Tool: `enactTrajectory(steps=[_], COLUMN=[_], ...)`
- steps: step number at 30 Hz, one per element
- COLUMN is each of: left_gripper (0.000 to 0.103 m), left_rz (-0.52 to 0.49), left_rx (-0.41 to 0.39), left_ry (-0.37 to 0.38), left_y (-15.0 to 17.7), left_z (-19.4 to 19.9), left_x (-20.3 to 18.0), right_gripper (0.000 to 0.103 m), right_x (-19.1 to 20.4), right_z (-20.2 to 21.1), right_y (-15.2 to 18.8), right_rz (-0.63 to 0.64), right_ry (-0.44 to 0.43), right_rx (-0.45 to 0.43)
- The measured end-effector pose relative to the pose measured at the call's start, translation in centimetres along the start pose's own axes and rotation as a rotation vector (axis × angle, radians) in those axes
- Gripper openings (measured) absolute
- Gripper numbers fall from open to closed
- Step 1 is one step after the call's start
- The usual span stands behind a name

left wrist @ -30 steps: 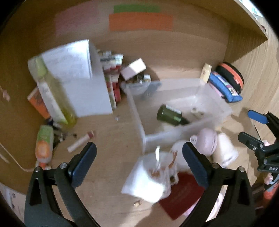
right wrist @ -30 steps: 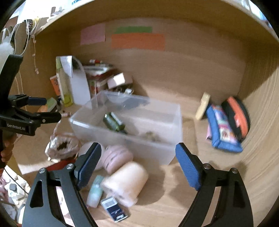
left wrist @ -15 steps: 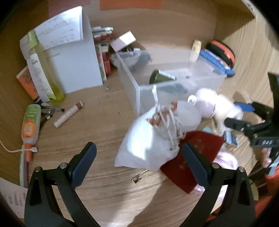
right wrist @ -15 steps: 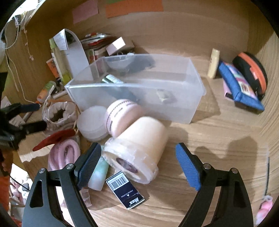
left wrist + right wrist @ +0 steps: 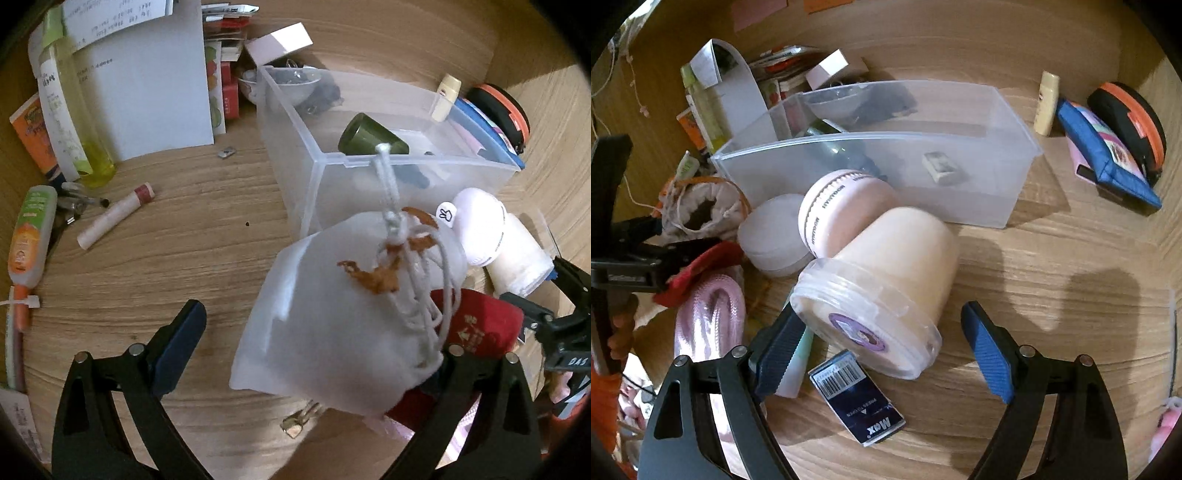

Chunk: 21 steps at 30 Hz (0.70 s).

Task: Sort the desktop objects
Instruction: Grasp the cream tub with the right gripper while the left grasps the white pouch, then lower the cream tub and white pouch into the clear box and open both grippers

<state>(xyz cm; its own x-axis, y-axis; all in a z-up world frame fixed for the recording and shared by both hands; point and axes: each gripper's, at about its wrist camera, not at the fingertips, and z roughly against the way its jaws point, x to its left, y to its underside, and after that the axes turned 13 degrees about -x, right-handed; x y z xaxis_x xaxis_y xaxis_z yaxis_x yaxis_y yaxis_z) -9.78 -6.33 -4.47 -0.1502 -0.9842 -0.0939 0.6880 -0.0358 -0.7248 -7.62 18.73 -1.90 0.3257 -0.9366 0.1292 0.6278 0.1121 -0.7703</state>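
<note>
A white drawstring pouch (image 5: 332,314) lies on the wooden desk, partly over a red booklet (image 5: 480,325). My left gripper (image 5: 317,332) straddles the pouch from above, its jaws closing; the left pad stands clear of the cloth and the right pad is hidden behind it. A cream jar (image 5: 886,277) lies on its side against a pink jar (image 5: 842,206). My right gripper (image 5: 881,317) hangs over the cream jar's lid end, jaws closing slightly, pads not pressing on it. Behind stands a clear plastic bin (image 5: 871,136) holding a dark green bottle (image 5: 369,138).
A small dark box (image 5: 857,395), a mint tube (image 5: 798,365), a pink cord (image 5: 709,314) and a white round tub (image 5: 772,240) crowd the jars. A blue pouch (image 5: 1108,155) and an orange-rimmed case (image 5: 1126,114) lie right. A lip balm (image 5: 114,218) and bottles (image 5: 74,122) lie left.
Both grippers have sunk toward the desk. The pouch now fills the space between the left jaws, and the cream jar has come up between the right jaws.
</note>
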Motion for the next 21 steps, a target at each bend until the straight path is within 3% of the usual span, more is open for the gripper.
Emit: enactTrajectory(steps=[2, 4, 6, 11, 16, 21], left_gripper=[0.087, 0.072, 0.065, 0.054, 0.037, 0.034], left_rz=[0.003, 0.016, 0.007, 0.035, 0.042, 0.085], left_rx=[-0.002, 0.001, -0.016, -0.057, -0.116, -0.184], left_ry=[0.015, 0.037, 0.018, -0.007, -0.048, -0.066], left_y=[0.3, 0.6, 0.7, 0.9, 0.5, -0.5], left_z=[0.0, 0.0, 0.3, 1.4, 3.1, 4.7], left_x=[0.1, 0.4, 0.5, 1.0, 1.5, 2.6], right_gripper=[0.083, 0.072, 0.066, 0.066, 0.066, 0.065], right_x=[-0.8, -1.4, -1.9, -3.2, -3.9, -4.2], right_z=[0.5, 1.3, 1.9, 2.4, 3.4, 4.6], right_y=[0.2, 0.3, 0.2, 0.3, -0.2, -1.4], right_rz=[-0.027, -0.037, -0.039, -0.065, -0.092, -0.104], right_ry=[-0.008, 0.001, 0.013, 0.053, 0.064, 0.089], right_rx=[-0.007, -0.026, -0.033, -0.056, -0.105, -0.17])
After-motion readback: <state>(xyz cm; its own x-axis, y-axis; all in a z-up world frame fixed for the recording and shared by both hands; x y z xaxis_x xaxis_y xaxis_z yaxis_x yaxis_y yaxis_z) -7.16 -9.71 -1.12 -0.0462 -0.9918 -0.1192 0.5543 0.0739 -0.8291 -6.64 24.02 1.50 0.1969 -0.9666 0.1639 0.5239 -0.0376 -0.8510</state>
